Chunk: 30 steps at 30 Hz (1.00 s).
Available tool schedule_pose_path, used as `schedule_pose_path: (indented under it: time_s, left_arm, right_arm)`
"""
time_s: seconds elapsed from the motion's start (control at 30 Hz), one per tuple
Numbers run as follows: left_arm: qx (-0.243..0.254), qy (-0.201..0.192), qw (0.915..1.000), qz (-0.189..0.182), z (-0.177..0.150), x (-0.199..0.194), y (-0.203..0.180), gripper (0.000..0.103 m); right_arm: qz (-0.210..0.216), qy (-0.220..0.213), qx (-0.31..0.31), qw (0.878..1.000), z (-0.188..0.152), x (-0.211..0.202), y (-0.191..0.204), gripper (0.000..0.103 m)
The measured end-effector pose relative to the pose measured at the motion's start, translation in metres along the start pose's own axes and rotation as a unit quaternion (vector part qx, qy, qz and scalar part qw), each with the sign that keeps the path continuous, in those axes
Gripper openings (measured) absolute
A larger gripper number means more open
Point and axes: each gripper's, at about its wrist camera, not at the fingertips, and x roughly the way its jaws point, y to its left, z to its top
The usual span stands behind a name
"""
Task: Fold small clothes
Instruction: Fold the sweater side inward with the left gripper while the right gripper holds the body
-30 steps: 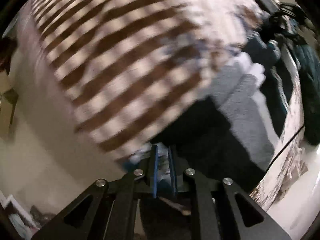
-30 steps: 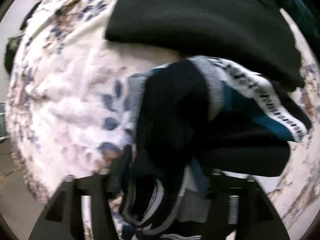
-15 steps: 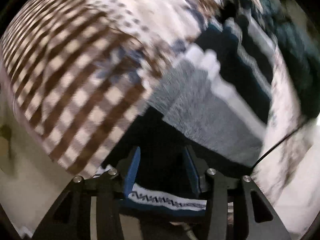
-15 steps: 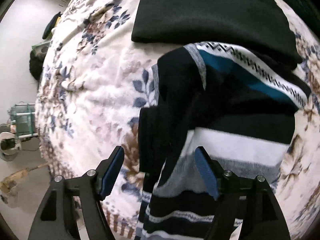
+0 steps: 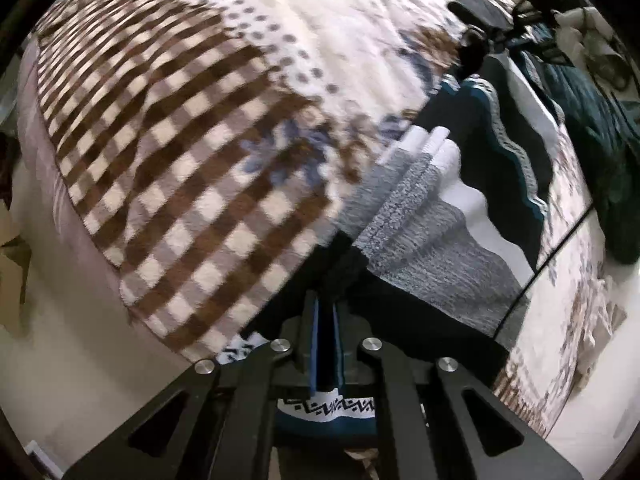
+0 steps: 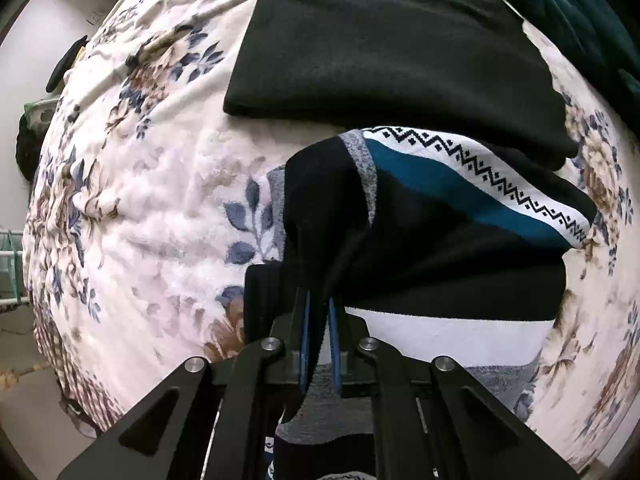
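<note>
The left tool is clamped on the dark edge of a knitted sweater with black, grey, white and teal bands. The sweater lies across a bed covered by a fluffy white floral blanket. Beside it spreads a brown-and-cream checked fleece blanket. A dark teal garment lies at the far right.

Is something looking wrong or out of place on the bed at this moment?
Nothing stands out. The striped sweater lies bunched on the floral blanket, pinched by both the right gripper and left gripper, beside a folded black garment.
</note>
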Motion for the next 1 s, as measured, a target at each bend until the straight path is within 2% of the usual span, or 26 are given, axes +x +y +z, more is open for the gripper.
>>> schedule_pose_path:
  time_s: [0.17, 0.27, 0.3, 0.33, 0.37, 0.4, 0.43, 0.47, 0.5, 0.57, 0.67, 0.83, 0.9, 1.0]
  left_arm:
    - [-0.007, 0.028, 0.9996, 0.003, -0.002, 0.022, 0.001, 0.005]
    - [-0.045, 0.046, 0.9976, -0.025, 0.001, 0.023, 0.014, 0.010]
    - [-0.056, 0.046, 0.9967, -0.037, 0.003, 0.017, 0.017, 0.012]
    - [-0.060, 0.045, 0.9963, -0.041, 0.004, 0.011, 0.020, 0.017]
    - [-0.065, 0.041, 0.9960, -0.046, 0.008, 0.002, 0.021, 0.026]
    - [-0.069, 0.034, 0.9954, -0.057, 0.013, -0.007, 0.020, 0.032]
    - [-0.071, 0.026, 0.9946, -0.071, 0.020, -0.015, 0.018, 0.037]
    - [-0.068, 0.019, 0.9943, -0.080, 0.033, -0.023, 0.012, 0.050]
    - [-0.060, 0.009, 0.9942, -0.089, 0.048, -0.030, 0.003, 0.061]
    - [-0.042, -0.009, 0.9930, -0.110, 0.079, -0.037, -0.016, 0.067]
    - [0.004, -0.032, 0.9909, -0.131, 0.143, -0.029, -0.061, 0.068]
    - [0.088, -0.068, 0.9832, -0.145, 0.256, 0.005, -0.161, 0.069]
    - [0.119, -0.058, 0.9808, -0.143, 0.300, 0.032, -0.202, 0.069]
    - [0.151, -0.029, 0.9798, -0.127, 0.342, 0.070, -0.238, 0.068]
  right_arm:
    - [-0.003, 0.025, -0.008, 1.000, 0.004, 0.019, 0.013, 0.009]
    - [0.043, 0.068, -0.016, 0.997, 0.009, 0.026, 0.007, 0.018]
    - [0.104, 0.079, 0.003, 0.991, 0.009, 0.016, -0.006, 0.028]
    - [0.142, 0.085, 0.014, 0.986, 0.008, 0.009, -0.016, 0.047]
    - [0.178, 0.091, 0.022, 0.980, 0.005, -0.003, -0.030, 0.056]
    - [0.194, 0.083, 0.022, 0.977, 0.002, -0.016, -0.043, 0.063]
    - [0.202, 0.069, 0.019, 0.977, -0.001, -0.029, -0.055, 0.063]
    - [0.201, 0.053, 0.013, 0.978, -0.004, -0.041, -0.067, 0.063]
    - [0.182, 0.023, 0.010, 0.983, -0.009, -0.058, -0.088, 0.063]
    - [0.156, -0.013, 0.013, 0.988, -0.015, -0.074, -0.114, 0.063]
    - [0.116, -0.038, 0.054, 0.991, -0.022, -0.075, -0.169, 0.063]
    - [0.122, -0.037, 0.129, 0.983, -0.020, -0.040, -0.234, 0.063]
    - [0.133, -0.039, 0.149, 0.979, -0.019, -0.027, -0.246, 0.063]
    - [0.167, -0.041, 0.163, 0.971, -0.017, -0.009, -0.251, 0.063]
